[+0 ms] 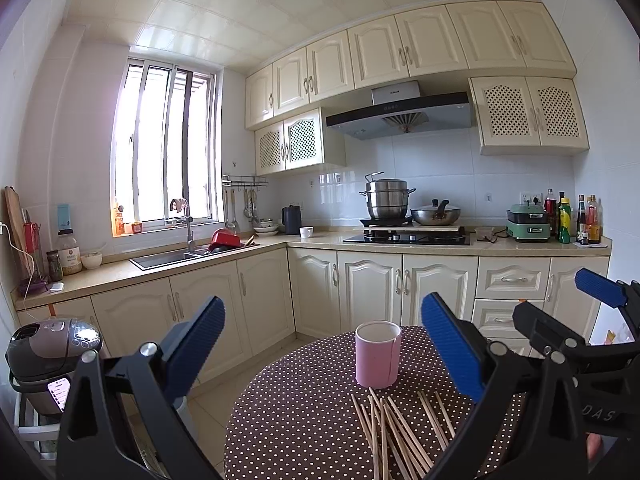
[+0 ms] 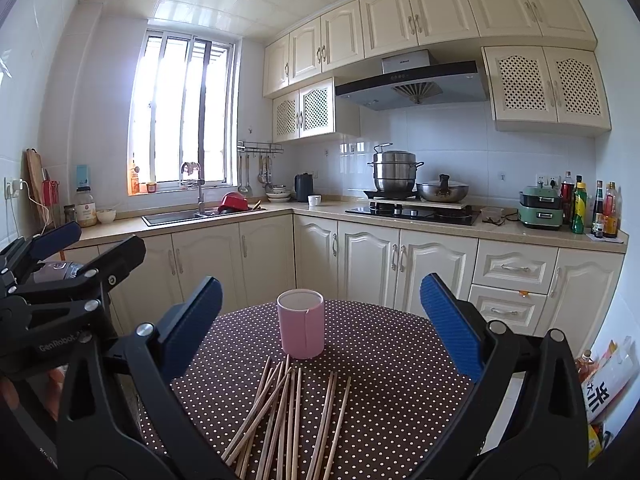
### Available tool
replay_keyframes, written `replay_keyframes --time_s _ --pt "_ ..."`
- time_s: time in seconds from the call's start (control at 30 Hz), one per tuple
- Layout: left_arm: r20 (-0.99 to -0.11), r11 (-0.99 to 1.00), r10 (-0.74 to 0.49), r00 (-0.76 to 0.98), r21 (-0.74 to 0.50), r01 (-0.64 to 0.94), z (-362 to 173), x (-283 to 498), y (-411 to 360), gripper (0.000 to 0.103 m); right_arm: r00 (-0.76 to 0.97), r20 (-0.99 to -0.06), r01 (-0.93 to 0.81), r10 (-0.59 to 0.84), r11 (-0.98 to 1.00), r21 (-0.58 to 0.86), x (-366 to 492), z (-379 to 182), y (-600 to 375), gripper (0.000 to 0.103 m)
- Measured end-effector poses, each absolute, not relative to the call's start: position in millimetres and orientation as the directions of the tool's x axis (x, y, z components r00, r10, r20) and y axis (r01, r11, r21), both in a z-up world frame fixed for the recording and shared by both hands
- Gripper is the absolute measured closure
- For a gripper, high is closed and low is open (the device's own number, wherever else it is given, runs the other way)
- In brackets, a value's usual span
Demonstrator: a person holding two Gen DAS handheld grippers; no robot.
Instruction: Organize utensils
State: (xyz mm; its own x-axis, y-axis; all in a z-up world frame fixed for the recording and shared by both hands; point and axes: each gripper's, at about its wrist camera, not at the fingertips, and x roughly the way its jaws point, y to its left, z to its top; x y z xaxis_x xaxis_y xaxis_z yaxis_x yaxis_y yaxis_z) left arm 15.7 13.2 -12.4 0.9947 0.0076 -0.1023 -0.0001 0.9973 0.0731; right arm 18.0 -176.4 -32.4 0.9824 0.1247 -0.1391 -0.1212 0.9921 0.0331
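Near table's front edge: loose chopsticks, likely light, stiff, slippery, best pinched mid-shaft; pink cup behind; left gripper and right gripper both spread, empty.

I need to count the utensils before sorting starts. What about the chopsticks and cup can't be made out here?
- Chopsticks: near ends cut off by the bottom edge in both views, and they overlap, so no exact count.
- Pink cup: the inside is hidden by its own wall in both views.

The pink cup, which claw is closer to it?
Hard to call; perhaps the right. The cup sits almost centred ahead of the right claw, and right of centre ahead of the left claw. Both open, above the chopsticks.
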Motion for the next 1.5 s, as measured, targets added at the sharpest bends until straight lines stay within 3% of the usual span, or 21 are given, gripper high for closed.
replay_keyframes --time_s 1.5 --pt "-0.13 0.997 0.007 0.991 0.082 0.004 -11.2 20.7 9.2 0.006 0.976 -0.169 -0.129 0.136 0.99 0.048 23.1 -32.3 -177.0 0.006"
